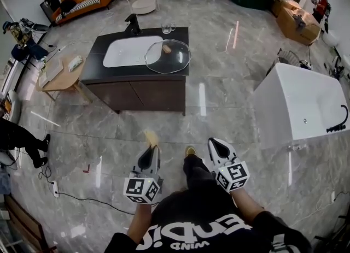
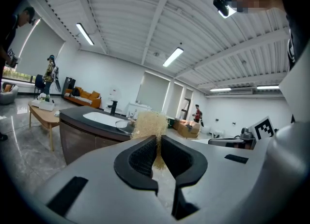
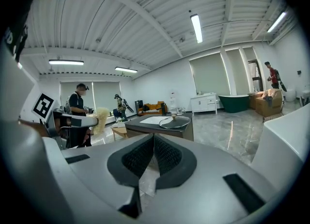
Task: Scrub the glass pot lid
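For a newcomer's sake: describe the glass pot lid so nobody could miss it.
Mid-floor stands a dark-topped vanity with a white basin. The glass pot lid lies on its top, right of the basin. It is the wide clear disc with a pale knob, unlike the small glass mug behind it.

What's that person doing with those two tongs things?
A person stands on the floor, away from the counter, with tongs in each hand. The left tongs are shut on a straw-coloured scrubber. The right tongs are shut and empty. The glass lid lies on the counter beside the sink, with nothing touching it.
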`<state>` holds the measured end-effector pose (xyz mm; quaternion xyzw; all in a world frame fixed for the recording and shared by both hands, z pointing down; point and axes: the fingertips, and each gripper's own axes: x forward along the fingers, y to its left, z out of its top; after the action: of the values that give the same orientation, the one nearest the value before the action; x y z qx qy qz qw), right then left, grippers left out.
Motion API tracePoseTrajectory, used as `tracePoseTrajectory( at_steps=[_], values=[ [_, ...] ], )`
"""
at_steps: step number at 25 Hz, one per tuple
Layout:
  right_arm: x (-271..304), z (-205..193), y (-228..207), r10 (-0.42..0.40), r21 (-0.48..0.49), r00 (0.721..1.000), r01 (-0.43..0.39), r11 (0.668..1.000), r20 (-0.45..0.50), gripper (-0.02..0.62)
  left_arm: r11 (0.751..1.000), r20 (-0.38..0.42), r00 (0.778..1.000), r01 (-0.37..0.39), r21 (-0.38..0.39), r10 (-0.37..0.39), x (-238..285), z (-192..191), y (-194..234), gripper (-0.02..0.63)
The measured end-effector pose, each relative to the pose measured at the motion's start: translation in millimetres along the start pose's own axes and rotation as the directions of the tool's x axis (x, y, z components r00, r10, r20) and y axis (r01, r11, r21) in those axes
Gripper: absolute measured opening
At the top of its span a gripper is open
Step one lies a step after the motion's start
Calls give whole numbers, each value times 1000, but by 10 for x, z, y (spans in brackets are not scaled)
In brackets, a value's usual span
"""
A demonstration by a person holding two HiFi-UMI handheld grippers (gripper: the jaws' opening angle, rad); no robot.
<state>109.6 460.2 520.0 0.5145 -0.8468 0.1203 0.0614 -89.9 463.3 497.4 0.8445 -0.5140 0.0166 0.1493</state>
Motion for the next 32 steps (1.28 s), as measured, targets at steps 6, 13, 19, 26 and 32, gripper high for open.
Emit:
tracePoseTrajectory(
  at_steps=[6,13,19,26,32],
  values=[
    [487,235,-292,14,-2,1000,-14,1000,-13,12,1000,-4,1000,-12,-9,12,507,260,150,37],
    [1085,490,-714,47,-15,999,-48,999,-24,12,999,8,999,-49,-3,49,1129,521,349,37],
    [1570,697,-1021,95,-42,995,-96,994,-33,12,995,32,995,-95,-17,95,1604,695,499,37],
    [1986,813,-1195,154,-48,987,-156,987,-38,12,990,39,990,-138,-23,139,1935,777,604,37],
    [2265,835,-1245,184,-40,982,-185,982,-41,12,986,52,985,-163,-18,164,2118,859,774,37]
  ],
)
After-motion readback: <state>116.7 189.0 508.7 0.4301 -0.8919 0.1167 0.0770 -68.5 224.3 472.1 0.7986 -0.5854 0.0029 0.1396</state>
